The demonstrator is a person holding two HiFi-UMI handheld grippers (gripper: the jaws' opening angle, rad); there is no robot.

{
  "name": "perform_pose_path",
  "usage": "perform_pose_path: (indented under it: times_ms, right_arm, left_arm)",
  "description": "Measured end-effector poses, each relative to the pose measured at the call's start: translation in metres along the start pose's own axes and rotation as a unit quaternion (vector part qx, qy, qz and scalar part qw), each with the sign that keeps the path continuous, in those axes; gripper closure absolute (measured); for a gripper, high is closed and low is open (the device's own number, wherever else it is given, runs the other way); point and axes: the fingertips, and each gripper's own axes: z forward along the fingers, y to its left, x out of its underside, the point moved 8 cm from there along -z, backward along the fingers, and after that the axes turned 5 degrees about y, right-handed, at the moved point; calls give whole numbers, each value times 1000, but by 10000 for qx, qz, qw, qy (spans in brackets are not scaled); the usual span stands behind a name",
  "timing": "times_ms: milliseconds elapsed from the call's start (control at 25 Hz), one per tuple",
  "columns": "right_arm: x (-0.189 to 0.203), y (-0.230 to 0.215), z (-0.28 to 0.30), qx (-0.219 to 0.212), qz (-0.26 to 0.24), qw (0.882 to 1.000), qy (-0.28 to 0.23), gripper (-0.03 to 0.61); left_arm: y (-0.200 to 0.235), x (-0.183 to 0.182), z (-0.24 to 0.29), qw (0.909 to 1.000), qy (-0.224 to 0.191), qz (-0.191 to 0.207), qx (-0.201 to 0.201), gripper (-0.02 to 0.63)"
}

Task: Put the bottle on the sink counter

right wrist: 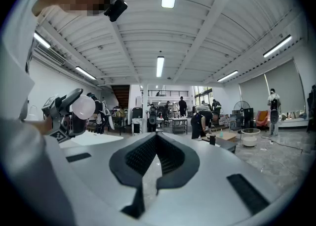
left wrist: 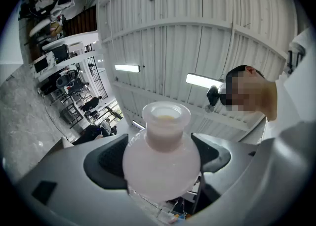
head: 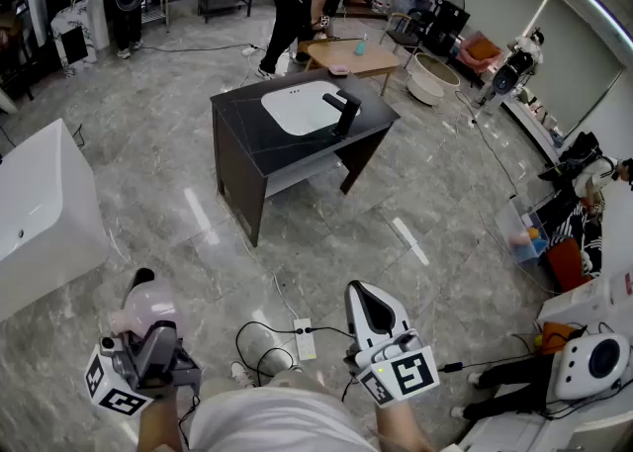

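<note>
We log a pale grey-white top on the wearer, with a small black camera mounted at the head. The left gripper has a grey shell. The right gripper has a white shell tapering to a point. Black ribbed pads line its smooth moulded jaws. Right marker cube and left marker cube are both white with bold black square patterns.

Pale pink round-bellied bottle — clamped between fingers, neck tilted upward — well apart from the dark sink counter.
</note>
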Motion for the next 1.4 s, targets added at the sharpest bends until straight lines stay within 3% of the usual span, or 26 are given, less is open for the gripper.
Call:
perform_pose_path:
  times_ms: [880, 1120, 1400]
  right_arm:
    - [1, 25, -1, 72, 59, 10000, 9, 569]
    - [7, 43, 11, 81, 25, 9998, 152, 569]
    - [9, 28, 38, 109, 140, 9998, 128, 569]
  left_arm:
    - [16, -9, -17, 9999, 94, -68, 10, 218]
    - [39, -16, -29, 9996, 79, -280, -52, 218]
    - [61, -13, -12, 9995, 192, -246, -9, 218]
